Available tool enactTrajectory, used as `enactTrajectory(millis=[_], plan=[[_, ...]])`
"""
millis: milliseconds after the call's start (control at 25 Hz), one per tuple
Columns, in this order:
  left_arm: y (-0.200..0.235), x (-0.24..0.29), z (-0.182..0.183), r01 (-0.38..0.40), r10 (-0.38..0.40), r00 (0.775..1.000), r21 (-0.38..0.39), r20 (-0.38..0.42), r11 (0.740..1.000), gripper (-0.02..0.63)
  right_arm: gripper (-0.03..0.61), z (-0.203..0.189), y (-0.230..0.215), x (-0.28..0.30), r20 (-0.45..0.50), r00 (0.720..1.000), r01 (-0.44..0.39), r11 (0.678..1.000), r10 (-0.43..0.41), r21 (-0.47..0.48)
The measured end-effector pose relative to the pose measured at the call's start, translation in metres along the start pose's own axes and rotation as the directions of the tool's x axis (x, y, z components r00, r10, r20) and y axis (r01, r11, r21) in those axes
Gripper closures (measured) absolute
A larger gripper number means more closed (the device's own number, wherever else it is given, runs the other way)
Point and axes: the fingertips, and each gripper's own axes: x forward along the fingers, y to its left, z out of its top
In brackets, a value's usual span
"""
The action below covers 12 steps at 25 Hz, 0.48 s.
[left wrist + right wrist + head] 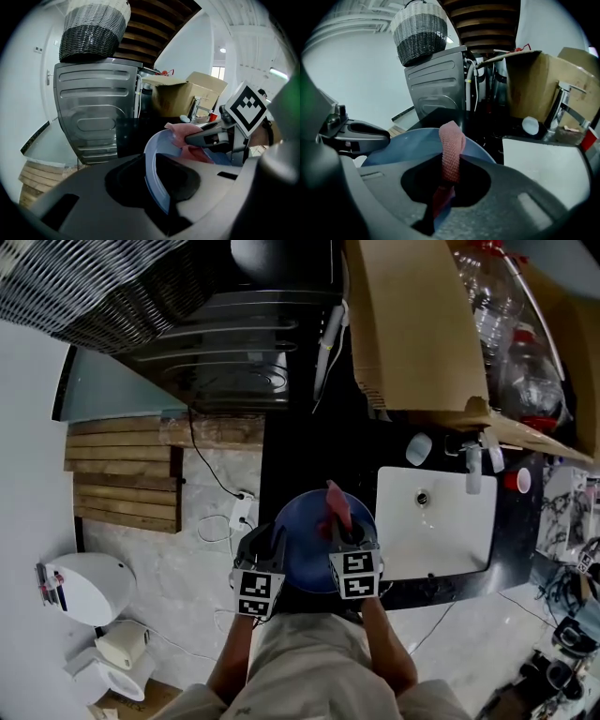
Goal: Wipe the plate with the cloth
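The left gripper [270, 545] was clamped on the rim of the blue plate [305, 561] at nine o'clock. The right gripper [342, 532] pinched the soft pink cloth [337, 505] over it. The plate looked stiff, light and probably slippery.

Dim indoor light; gripper views fisheye-warped, dark vignette corners; near foreground soft, sink [436, 521] glaring white.

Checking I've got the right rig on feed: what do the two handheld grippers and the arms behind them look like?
Left gripper and right gripper match: dark grey moulded bodies, each carrying a white cube with black square markers. Broad grey fingers with a dark rounded cutout between them. Forearms bare of sleeves.
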Motion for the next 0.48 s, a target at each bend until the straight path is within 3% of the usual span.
enactTrajectory(millis=[480], plan=[[-0.001,0.000,-0.001,0.002,-0.002,1.000,0.011,0.001,1.000,0.545,0.552,-0.008,-0.027,-0.035,-0.019,0.994,0.108,0.994,-0.108,0.008]])
